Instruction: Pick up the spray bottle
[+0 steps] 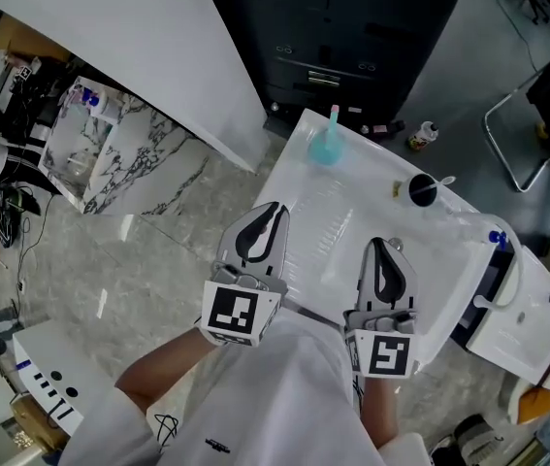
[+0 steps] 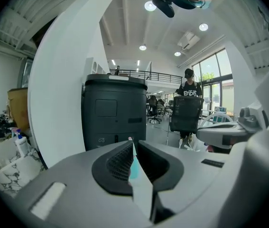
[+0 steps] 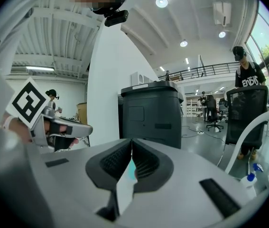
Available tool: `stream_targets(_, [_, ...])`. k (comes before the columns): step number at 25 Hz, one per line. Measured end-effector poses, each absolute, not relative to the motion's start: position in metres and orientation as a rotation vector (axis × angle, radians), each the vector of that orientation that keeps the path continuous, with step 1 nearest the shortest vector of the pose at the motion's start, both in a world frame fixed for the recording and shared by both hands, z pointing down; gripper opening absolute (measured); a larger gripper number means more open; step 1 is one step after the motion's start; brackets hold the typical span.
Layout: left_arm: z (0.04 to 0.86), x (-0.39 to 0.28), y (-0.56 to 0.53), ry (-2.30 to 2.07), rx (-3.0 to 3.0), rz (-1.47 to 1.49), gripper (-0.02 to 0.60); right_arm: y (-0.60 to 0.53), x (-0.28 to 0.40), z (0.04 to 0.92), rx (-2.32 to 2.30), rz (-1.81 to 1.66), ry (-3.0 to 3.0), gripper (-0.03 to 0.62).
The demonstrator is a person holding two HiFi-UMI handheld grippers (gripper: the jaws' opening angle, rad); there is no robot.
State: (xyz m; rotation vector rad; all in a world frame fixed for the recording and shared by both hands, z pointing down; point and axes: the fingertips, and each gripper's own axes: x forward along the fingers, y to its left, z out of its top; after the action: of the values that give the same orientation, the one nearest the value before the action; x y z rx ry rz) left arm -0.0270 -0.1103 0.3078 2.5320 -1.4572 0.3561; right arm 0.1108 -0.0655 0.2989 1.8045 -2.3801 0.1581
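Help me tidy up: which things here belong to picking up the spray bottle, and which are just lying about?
Job: spray bottle at the far end of the table; left gripper and right gripper, both shut, empty.
Lying about: black cup on the table; small bottle beyond it.

we see a smooth, glossy white table (image 1: pixel 352 207); at its far edge the spray bottle (image 1: pixel 328 146) looks like translucent teal plastic; beside the table, a polished, stone-look floor (image 1: pixel 158 260).
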Motion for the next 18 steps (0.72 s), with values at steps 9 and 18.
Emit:
stream_targets(9, [0.343, 0.007, -0.161, -1.355, 2.555, 0.358, 0.113, -0.090, 0.113, 0.324, 1.800, 0.195, -2.382, 0.006])
stream_targets(18, [0.395, 0.028, -0.218, -1.349, 2.539, 0.382, 0.222, -0.112, 0.118, 0.358, 1.785, 0.264, -2.355, 0.006])
